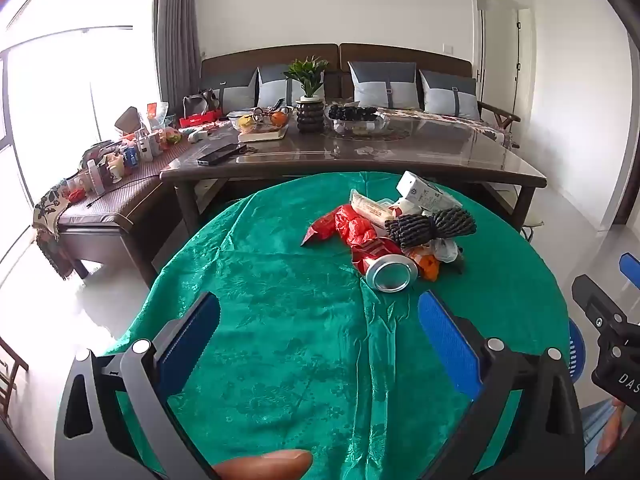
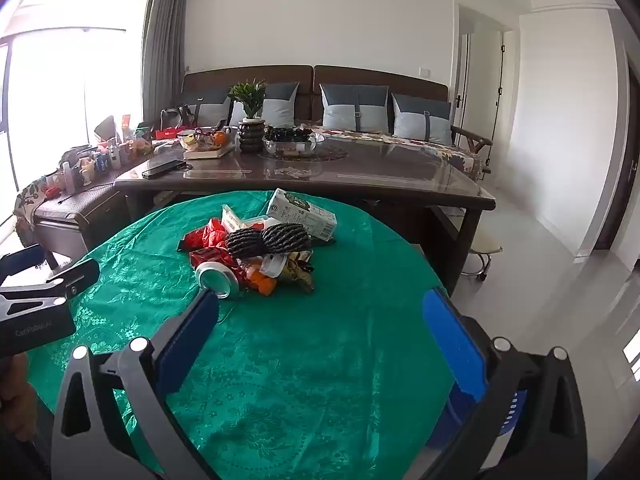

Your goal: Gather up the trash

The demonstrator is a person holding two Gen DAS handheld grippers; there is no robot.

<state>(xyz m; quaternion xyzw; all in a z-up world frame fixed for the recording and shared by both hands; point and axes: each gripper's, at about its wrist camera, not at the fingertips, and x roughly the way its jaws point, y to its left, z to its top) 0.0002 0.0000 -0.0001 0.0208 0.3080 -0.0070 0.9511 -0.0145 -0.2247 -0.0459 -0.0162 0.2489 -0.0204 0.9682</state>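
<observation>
Each gripper, left (image 1: 318,312) and right (image 2: 320,312), has a black frame, silver screws and blue pads (image 1: 448,340).

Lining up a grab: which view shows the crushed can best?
Left wrist: the crushed can lies large, unobstructed, its silver end facing the camera. In the right wrist view the can is smaller, its edge clipped by a gripper finger.

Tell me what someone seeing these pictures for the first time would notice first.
The eye goes to the trash pile heaped on the round table's bright green tablecloth, with a crushed red can lying at its near edge and a white carton at the back. Both tools, left and right, hang open short of the pile. Behind stands a dark glossy table with a potted plant.
</observation>
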